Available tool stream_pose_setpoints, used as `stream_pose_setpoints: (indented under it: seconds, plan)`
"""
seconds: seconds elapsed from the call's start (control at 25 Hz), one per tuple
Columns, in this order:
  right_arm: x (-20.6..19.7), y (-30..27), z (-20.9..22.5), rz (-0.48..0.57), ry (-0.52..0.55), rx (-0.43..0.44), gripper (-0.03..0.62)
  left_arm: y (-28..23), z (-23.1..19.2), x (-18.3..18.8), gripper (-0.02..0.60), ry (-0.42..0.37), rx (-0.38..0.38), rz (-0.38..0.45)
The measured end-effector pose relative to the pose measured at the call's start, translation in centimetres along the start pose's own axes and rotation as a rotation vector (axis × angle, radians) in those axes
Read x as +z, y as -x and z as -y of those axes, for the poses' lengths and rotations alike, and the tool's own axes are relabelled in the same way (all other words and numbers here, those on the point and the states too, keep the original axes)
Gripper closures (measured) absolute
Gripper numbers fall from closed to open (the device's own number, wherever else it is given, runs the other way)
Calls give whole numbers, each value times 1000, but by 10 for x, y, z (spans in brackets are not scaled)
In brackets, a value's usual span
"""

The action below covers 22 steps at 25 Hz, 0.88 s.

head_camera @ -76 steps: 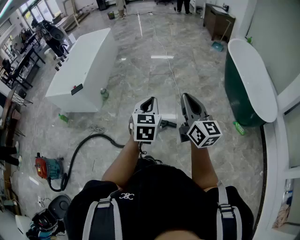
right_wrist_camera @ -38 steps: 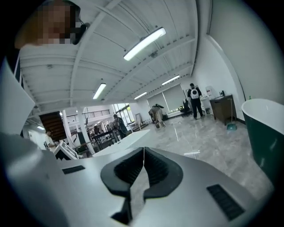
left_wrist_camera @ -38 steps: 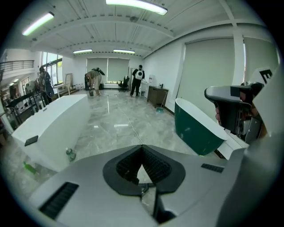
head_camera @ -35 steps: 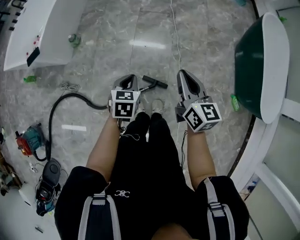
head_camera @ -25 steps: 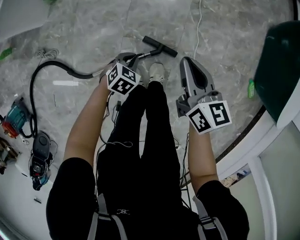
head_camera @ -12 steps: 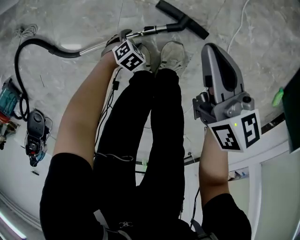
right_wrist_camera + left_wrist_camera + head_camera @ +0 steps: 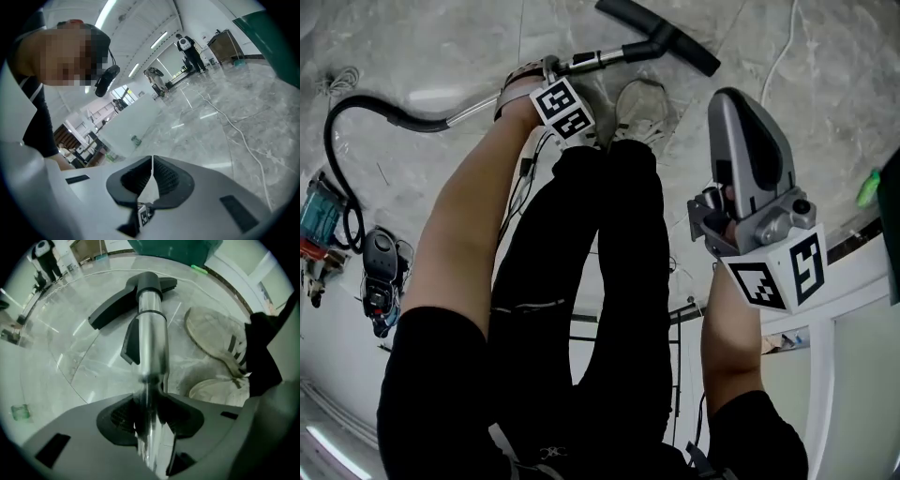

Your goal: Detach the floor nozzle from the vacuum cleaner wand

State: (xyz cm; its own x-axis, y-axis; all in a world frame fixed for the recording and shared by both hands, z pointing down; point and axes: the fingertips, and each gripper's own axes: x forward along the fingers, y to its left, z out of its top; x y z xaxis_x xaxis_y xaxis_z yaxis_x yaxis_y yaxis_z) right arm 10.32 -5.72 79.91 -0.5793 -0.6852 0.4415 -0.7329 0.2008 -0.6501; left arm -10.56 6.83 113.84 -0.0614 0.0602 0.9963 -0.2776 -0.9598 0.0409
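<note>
The vacuum's shiny metal wand point(image 7: 602, 58) lies on the marble floor, with the black floor nozzle point(image 7: 661, 36) on its far end and a black hose point(image 7: 356, 105) on its near end. My left gripper point(image 7: 546, 67) points down onto the wand. Its jaws have just been closing and now press on the wand point(image 7: 151, 338), a little behind the nozzle point(image 7: 148, 286). In the left gripper view the left gripper point(image 7: 150, 420) shows the tube filling the gap. My right gripper point(image 7: 733, 98) hangs shut and empty above the floor at the right; its jaws point(image 7: 151, 176) meet.
My two pale shoes point(image 7: 639, 105) stand just beside the wand. The vacuum body point(image 7: 377, 281) and a teal machine point(image 7: 317, 217) sit at the left. A white cable point(image 7: 783, 47) runs across the floor. A white counter point(image 7: 126, 124) and a standing person point(image 7: 188, 47) are far off.
Both grippers have come down towards the floor. The left one has dropped onto the wand and now has it between its jaws. The right gripper stays shut.
</note>
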Motion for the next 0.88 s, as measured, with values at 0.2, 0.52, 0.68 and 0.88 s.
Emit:
stream_pose_setpoints:
  seconds: [0.2,0.52,0.68,0.88]
  plan:
    - [-3,1,3,78,-187,7,577,82,-13,39,420,128,-66,236]
    - [40,2,1,81,-287,-64,327,243,-38,109,420,288,-163,573]
    - [78,-10,-19,136,-342,-3,329,297,-26,116,420,290,-192,644]
    - [82,-25,-50,57,-288,23,418,328,-5,96,422,315,-247,660]
